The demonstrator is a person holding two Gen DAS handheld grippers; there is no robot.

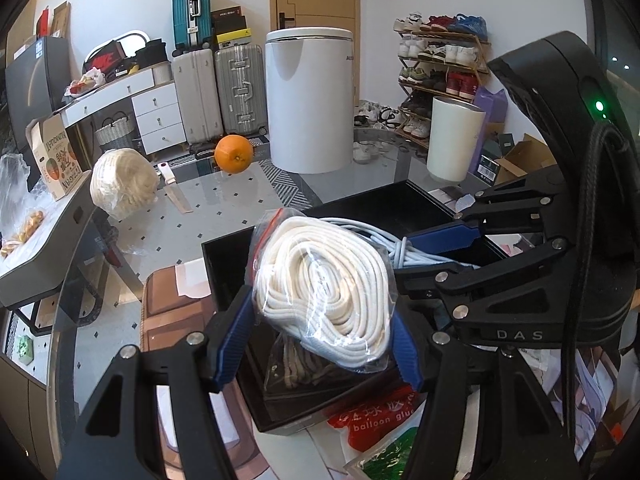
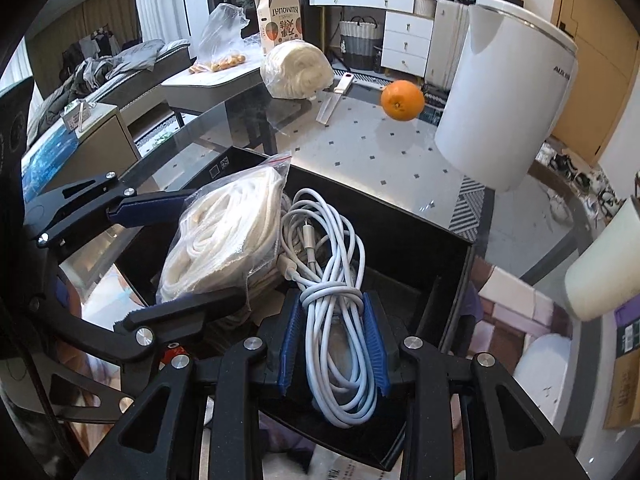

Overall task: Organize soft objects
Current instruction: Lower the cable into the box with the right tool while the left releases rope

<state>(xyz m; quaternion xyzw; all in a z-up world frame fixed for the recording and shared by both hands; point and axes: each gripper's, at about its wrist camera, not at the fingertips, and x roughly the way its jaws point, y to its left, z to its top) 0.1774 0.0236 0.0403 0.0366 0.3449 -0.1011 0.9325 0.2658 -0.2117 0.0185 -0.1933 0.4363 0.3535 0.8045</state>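
My left gripper (image 1: 320, 332) is shut on a clear bag of coiled white rope (image 1: 324, 288) and holds it over a black open box (image 1: 228, 264). The bag also shows in the right wrist view (image 2: 224, 240). My right gripper (image 2: 332, 320) is shut on a bundled white cable (image 2: 332, 276) over the same box (image 2: 448, 280). In the left wrist view the right gripper (image 1: 452, 248) reaches in from the right, with the cable (image 1: 384, 240) behind the bag. A second bag of dark cord (image 1: 304, 364) lies in the box under the rope.
On the glass table stand an orange (image 1: 234, 153), a bagged white yarn ball (image 1: 122, 184), a knife (image 1: 174, 186), a tall white bin (image 1: 308, 100) and a white cylinder (image 1: 454, 140). A red balloon-glue packet (image 1: 372, 424) lies in front of the box.
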